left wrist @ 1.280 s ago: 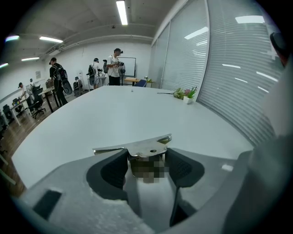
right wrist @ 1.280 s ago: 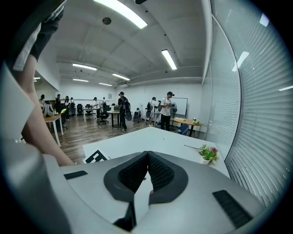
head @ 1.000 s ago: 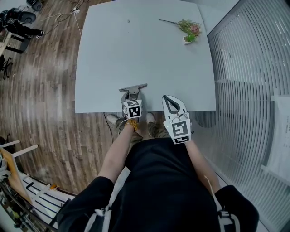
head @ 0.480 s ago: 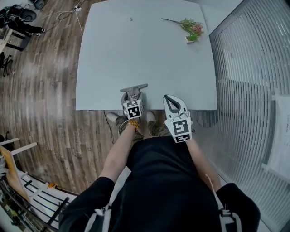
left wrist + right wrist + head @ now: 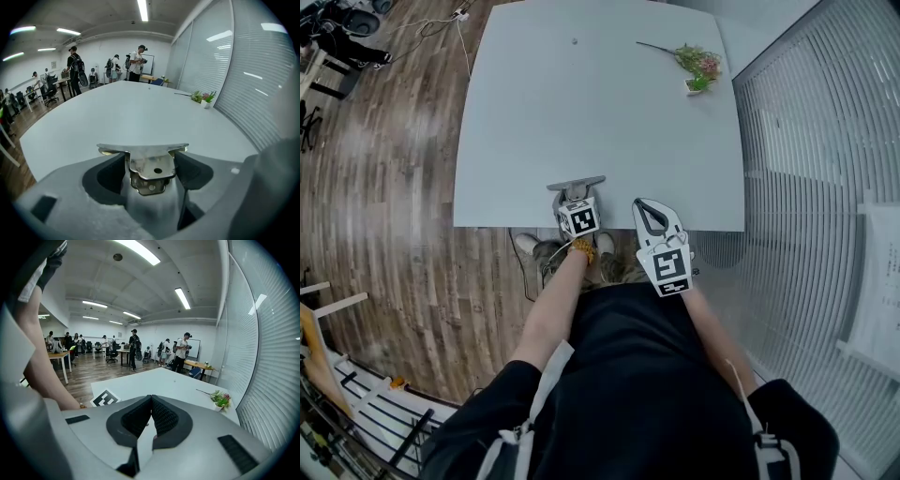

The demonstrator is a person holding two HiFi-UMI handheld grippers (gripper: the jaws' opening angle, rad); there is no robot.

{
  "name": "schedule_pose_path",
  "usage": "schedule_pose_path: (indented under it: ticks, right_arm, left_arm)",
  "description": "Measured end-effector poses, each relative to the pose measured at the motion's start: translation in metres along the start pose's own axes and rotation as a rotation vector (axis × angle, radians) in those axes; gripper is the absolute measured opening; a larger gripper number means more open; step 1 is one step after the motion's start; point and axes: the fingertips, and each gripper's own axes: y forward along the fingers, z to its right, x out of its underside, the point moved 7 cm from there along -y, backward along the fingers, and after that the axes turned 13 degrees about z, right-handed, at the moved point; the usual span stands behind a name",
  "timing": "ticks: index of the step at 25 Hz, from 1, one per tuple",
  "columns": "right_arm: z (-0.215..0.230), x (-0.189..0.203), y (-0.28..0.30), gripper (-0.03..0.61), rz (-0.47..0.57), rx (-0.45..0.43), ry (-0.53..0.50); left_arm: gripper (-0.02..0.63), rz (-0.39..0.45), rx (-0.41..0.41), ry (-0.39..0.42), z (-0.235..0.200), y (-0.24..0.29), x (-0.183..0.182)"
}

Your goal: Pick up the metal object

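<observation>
The metal object (image 5: 577, 182), a flat T-shaped bracket with holes, sits at the near edge of the white table (image 5: 581, 103). My left gripper (image 5: 576, 191) points down at it from the table's edge. In the left gripper view the metal object (image 5: 143, 149) fills the gap of the left gripper (image 5: 149, 163). The jaws have just been closing on it, and both dark pads (image 5: 112, 171) lie against its sides. My right gripper (image 5: 649, 208) hovers beside it on the right, off the table's edge. Seen in its own view, the right gripper (image 5: 151, 400) is shut with nothing in it.
A small potted plant (image 5: 696, 67) with a long stem lies at the table's far right corner, and a tiny dark item (image 5: 575, 41) sits near the far edge. A wall of blinds (image 5: 816, 187) runs along the right. Wooden floor lies left, with several people far off.
The left gripper's marker cube has rolled slightly about its axis. The metal object stays at the table's near edge between the jaws. The right gripper has kept still.
</observation>
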Motion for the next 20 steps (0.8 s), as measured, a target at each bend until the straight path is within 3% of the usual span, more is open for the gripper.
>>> schedule_pose_path:
  ticks: [4,10,20]
  right_arm:
    - [0.002,0.000,0.003,0.000,-0.003,0.004,-0.004]
    - [0.007,0.000,0.006,0.000,0.001,0.002,-0.003]
    - [0.042,-0.004,0.007,0.000,0.028,0.104,0.052]
  left_arm:
    - [0.306,0.009,0.053,0.061,-0.001,-0.004,0.001]
    - [0.302,0.044,0.117,0.109,-0.007,-0.010,0.003]
    - [0.299,0.089,0.116,0.083,-0.026,-0.021,-0.018]
